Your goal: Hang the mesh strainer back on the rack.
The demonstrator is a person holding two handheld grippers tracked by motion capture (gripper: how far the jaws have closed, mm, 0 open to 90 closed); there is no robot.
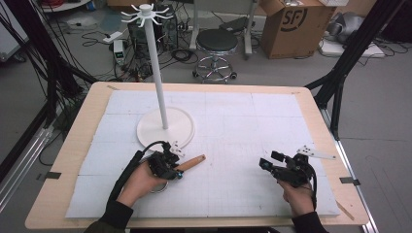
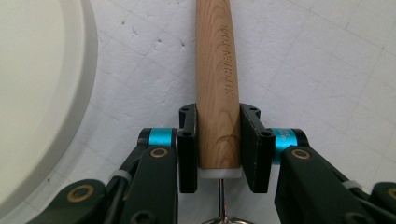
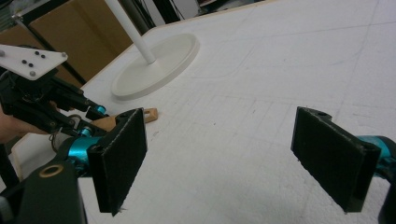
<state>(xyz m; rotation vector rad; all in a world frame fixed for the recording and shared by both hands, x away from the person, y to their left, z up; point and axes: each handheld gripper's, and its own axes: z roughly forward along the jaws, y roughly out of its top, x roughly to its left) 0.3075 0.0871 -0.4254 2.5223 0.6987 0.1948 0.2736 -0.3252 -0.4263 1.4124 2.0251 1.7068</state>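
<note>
Left tongs [image 2: 218, 149] clamped on wooden handle [image 2: 218, 84] of kitchen tool, lying on counter [image 1: 233, 141] beside white stand base [image 1: 165, 127]. Right tongs [image 3: 233, 158] wide apart, empty.

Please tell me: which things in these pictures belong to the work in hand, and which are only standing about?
In use:
- left gripper, shut on the wooden handle of a kitchen tool
- white hook stand, beside it on the table

Standing about:
- right gripper, open, holding nothing
- black stool
- cardboard box

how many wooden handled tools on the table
1: the wooden-handled tool lies near the stand's base, clamped in the left gripper. Its metal end is mostly hidden.
</note>
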